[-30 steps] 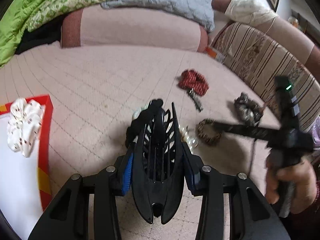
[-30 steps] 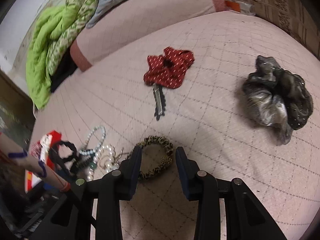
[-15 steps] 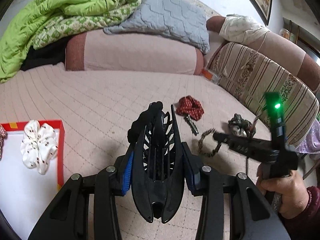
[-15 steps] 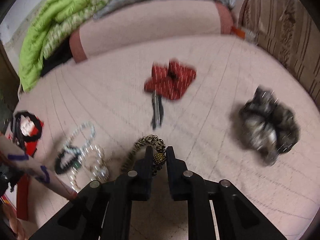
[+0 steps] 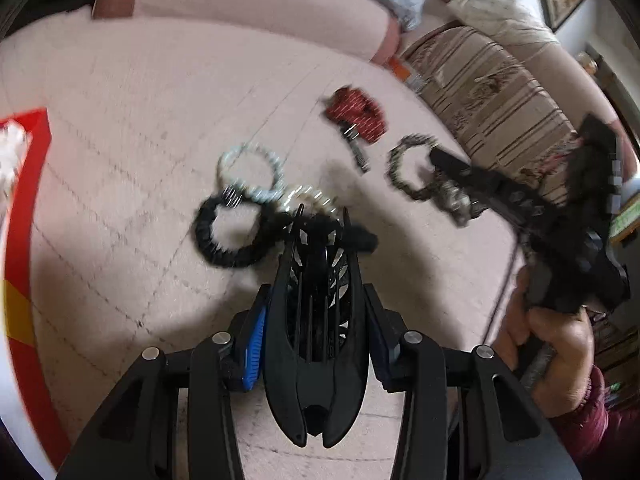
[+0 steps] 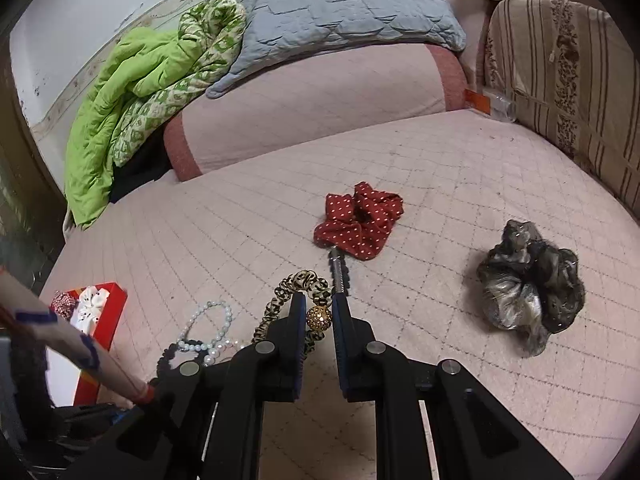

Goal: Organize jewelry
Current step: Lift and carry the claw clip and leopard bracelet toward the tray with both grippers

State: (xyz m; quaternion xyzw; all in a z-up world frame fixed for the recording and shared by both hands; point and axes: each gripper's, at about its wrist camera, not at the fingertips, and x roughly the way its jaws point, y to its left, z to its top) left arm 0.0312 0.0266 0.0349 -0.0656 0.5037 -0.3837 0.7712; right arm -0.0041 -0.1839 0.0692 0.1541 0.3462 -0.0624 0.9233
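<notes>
Left wrist view: my left tongs (image 5: 316, 320) are clamped on a black claw hair clip (image 5: 316, 344) above the bed (image 5: 120, 120).

Right wrist view: my right tongs (image 6: 318, 316) have just closed, pinching the leopard-print hair tie (image 6: 294, 284) at its gold bead (image 6: 319, 317), raised off the bed.

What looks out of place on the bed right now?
The bracelets lie tangled in a heap instead of in the red box. A hair clip pokes out from under the red scrunchie. Nothing looks broken.
</notes>
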